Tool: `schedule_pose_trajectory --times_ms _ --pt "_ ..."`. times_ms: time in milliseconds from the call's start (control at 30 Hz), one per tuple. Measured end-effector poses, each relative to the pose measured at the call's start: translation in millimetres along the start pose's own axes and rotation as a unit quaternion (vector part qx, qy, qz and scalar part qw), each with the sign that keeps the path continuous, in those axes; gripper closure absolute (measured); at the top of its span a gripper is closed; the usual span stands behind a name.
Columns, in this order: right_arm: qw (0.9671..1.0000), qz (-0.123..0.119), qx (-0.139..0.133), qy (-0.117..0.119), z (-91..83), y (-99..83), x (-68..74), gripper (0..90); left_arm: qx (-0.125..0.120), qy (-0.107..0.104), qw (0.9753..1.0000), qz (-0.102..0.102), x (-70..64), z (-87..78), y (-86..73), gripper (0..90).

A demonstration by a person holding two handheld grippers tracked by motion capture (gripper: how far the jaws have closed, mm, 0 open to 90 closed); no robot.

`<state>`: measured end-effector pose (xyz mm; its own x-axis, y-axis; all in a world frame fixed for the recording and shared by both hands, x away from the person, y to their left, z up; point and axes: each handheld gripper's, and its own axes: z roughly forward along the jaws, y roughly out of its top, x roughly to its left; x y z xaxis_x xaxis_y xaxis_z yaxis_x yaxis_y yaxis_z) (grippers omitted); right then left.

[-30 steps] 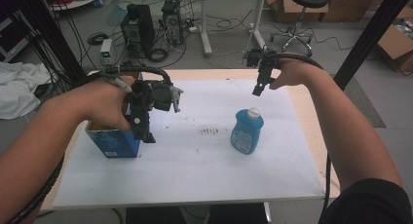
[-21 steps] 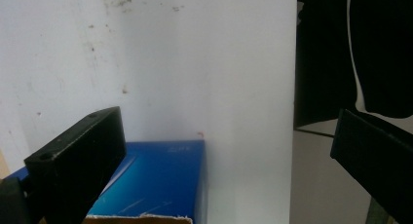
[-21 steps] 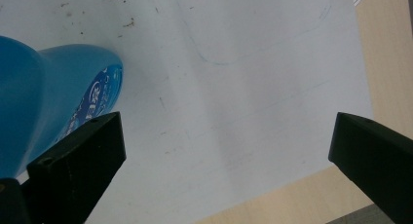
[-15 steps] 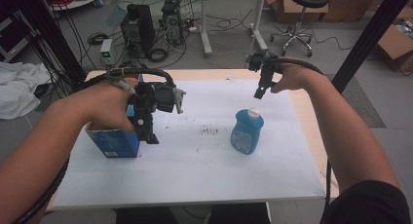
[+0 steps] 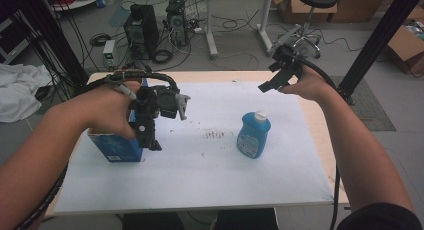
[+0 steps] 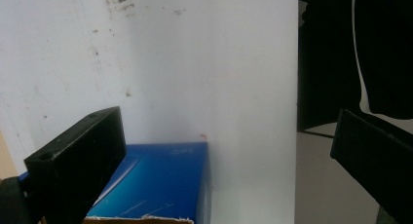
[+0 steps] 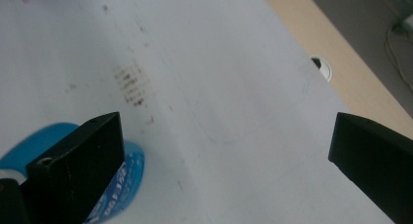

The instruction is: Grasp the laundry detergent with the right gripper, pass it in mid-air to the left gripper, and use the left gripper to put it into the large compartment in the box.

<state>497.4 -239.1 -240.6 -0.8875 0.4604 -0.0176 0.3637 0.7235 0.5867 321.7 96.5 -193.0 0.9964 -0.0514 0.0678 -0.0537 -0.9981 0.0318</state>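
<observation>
Right gripper (image 5: 270, 83) had drifted slightly toward upper right, jaws wide above the blue plastic bottle (image 5: 253, 135); left gripper (image 5: 150, 135), also wide, hovered over the blue cardboard box (image 5: 116, 147), likely lining up grasps.

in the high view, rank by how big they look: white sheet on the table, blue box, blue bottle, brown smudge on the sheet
1. white sheet
2. blue box, though the left gripper hides part of it
3. blue bottle, close to the box in apparent size
4. brown smudge
</observation>
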Motion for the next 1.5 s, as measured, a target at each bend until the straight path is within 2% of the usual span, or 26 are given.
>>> schedule_pose_trajectory --times_ms 67,100,133,167,267,333,433,467,500,533,733,800,900,933,967,1000,1233,1400,1500 --pt "0.9995 0.01 -0.031 -0.003 -6.9 -7.2 1.0 0.0 -0.002 0.001 1.0 0.001 -1.5 -0.3 -0.5 0.1" --pt "0.9995 0.01 -0.031 -0.003 -6.9 -7.2 1.0 0.0 -0.005 0.002 1.0 0.001 -2.4 -0.3 -0.8 0.1" --pt "0.9985 0.016 -0.052 -0.01 -12.2 -15.5 2.7 0.0 -0.005 0.002 1.0 0.006 -3.6 -0.7 -1.4 0.1" --pt "0.9978 0.02 -0.063 -0.008 -14.5 -20.1 3.4 0.0 -0.005 0.002 1.0 0.006 -3.6 -0.7 -1.4 0.1" --pt "0.9968 0.027 -0.074 -0.011 -18.1 -29.8 5.6 0.0 -0.005 0.003 0.9999 0.01 -5.2 -0.9 -2.9 0.1" --pt "0.9953 0.037 -0.089 -0.014 -22.9 -44.9 8.7 0.0 -0.005 0.004 0.9999 0.012 -5.8 -1.2 -3.6 0.1" --pt "0.9946 0.041 -0.094 -0.013 -26.0 -54.3 11.2 0.0 -0.004 0.005 0.9999 0.013 -6.2 -1.4 -4.0 0.1" --pt "0.994 0.045 -0.098 -0.013 -29.1 -63.1 14.4 0.0 -0.006 0.005 0.9998 0.016 -6.1 -1.4 -3.8 0.1" --pt "0.994 0.045 -0.098 -0.013 -29.1 -63.1 14.4 0.0 -0.006 0.006 0.9998 0.018 -6.5 -1.6 -3.5 0.1" --pt "0.9934 0.043 -0.105 -0.016 -32.4 -72.3 18.5 0.0 -0.007 0.006 0.9997 0.021 -7.5 -1.2 -2.5 0.1" --pt "0.993 0.033 -0.112 -0.017 -38.0 -90.2 30.1 0.0 0.0 0.006 0.9997 0.026 -10.6 0.5 -0.8 0.1" --pt "0.9935 0.022 -0.108 -0.029 -39.1 -99.1 36.7 0.0 0.001 0.007 0.9996 0.027 -11.4 0.8 -1.0 0.1" --pt "0.9936 0.026 -0.108 -0.024 -37.3 -120.3 47.0 0.0 -0.005 0.006 0.9996 0.026 -12.6 0.4 -3.1 0.1" --pt "0.9936 0.026 -0.108 -0.024 -37.3 -120.3 47.0 0.0 -0.005 0.006 0.9996 0.026 -12.6 0.4 -3.1 0.1" --pt "0.9935 0.028 -0.108 -0.022 -35.8 -131.2 52.8 0.0 -0.004 0.007 0.9996 0.027 -12.4 0.5 -3.8 0.1" --pt "0.9935 0.028 -0.108 -0.022 -35.8 -131.2 52.8 0.0 -0.005 0.007 0.9996 0.027 -12.2 1.0 -4.6 0.1" --pt "0.9919 0.04 -0.119 -0.023 -32.5 -165.8 76.0 0.0 -0.007 0.009 0.9996 0.025 -12.0 1.6 -8.4 0.1" --pt "0.9905 0.041 -0.13 -0.016 -20.7 -183.4 95.1 0.0 -0.008 0.009 0.9995 0.028 -12.2 1.4 -7.8 0.1" --pt "0.9901 0.038 -0.134 -0.013 -15.1 -186.1 100.9 0.0 -0.009 0.009 0.9995 0.029 -12.8 2.0 -7.1 0.1"
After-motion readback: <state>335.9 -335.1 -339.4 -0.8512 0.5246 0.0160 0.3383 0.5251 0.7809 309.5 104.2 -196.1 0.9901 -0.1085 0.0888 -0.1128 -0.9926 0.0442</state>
